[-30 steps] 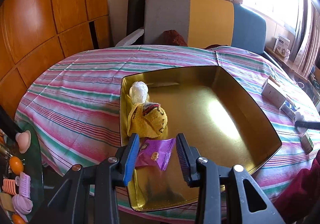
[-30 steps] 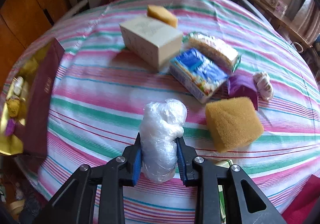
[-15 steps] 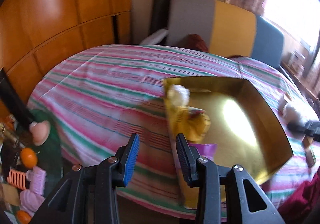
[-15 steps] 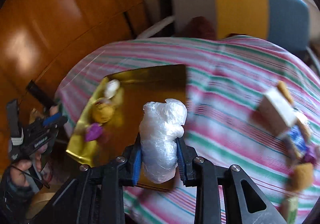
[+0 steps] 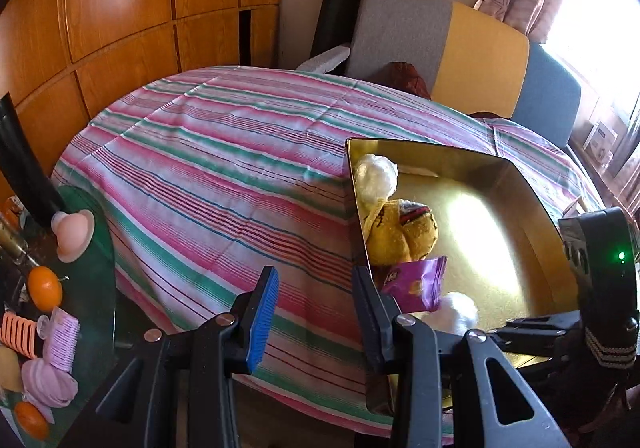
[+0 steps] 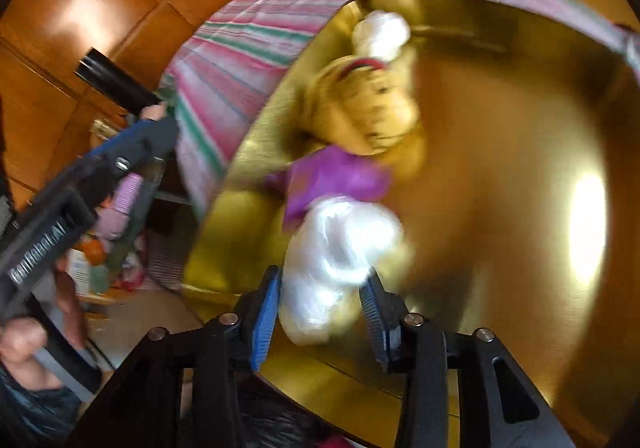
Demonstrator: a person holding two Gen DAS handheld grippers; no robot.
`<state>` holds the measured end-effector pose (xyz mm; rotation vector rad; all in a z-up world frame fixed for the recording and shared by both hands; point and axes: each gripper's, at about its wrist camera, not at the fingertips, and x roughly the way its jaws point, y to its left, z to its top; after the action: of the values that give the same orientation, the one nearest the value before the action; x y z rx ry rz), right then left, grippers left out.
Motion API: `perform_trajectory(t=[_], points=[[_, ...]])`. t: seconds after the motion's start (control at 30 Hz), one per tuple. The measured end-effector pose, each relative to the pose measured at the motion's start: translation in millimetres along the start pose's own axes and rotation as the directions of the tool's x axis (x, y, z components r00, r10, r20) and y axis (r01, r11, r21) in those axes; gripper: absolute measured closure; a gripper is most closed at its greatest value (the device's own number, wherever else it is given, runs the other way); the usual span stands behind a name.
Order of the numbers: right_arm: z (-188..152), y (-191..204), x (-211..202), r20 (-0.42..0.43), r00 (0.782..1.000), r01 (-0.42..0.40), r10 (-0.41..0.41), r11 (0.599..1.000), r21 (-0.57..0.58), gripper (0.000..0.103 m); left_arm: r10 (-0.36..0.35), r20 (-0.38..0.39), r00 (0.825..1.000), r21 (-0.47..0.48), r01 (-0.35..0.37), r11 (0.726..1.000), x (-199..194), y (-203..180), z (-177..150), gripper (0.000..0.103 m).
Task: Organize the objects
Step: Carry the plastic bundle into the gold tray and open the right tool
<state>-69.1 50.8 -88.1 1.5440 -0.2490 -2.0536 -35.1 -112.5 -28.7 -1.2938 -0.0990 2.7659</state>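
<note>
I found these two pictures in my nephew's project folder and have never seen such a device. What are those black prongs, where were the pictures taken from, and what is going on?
There is no robot here: a person holds a hand-operated two-finger gripper in each hand, and each carries a wide-angle camera looking along its fingers. The left gripper is open and empty, over the edge of a table with a striped cloth. The right gripper has its fingers on either side of a white plastic-wrapped bundle, above a gold tray; the blur hides whether they are touching. In the tray lie another white bundle, a yellow pouch and a purple packet. The task is sorting things into the tray.
</note>
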Motion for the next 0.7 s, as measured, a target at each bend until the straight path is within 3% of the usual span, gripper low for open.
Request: perform_trajectory(t=[0.13, 0.33, 0.53, 0.7], points=[[-1.3, 3.7, 5.8, 0.014, 0.999, -0.048, 0.048, 0.999, 0.002, 0.052, 0.002, 0.003, 1.000, 0.002, -0.002, 1.000, -0.1, -1.2, 0.3, 0.065], [-4.1, 8.9, -16.1, 0.069, 0.997, -0.027, 0.027, 1.000, 0.011, 0.039, 0.010, 0.019, 1.000, 0.016, -0.011, 1.000, -4.9, -4.4, 0.7, 0.065], [-10.0, 1.3, -45.1, 0.127, 0.992, -0.005, 0.002, 1.000, 0.017, 0.037, 0.011, 0.044, 0.999, 0.049, -0.013, 0.999, -11.5, -13.4, 1.1, 0.065], [-18.9, -6.3, -68.2, 0.194, 0.978, 0.074, -0.077, 0.997, 0.020, 0.037, -0.004, 0.048, 0.999, 0.081, 0.000, 0.997, -14.1, -24.4, -0.6, 0.065]])
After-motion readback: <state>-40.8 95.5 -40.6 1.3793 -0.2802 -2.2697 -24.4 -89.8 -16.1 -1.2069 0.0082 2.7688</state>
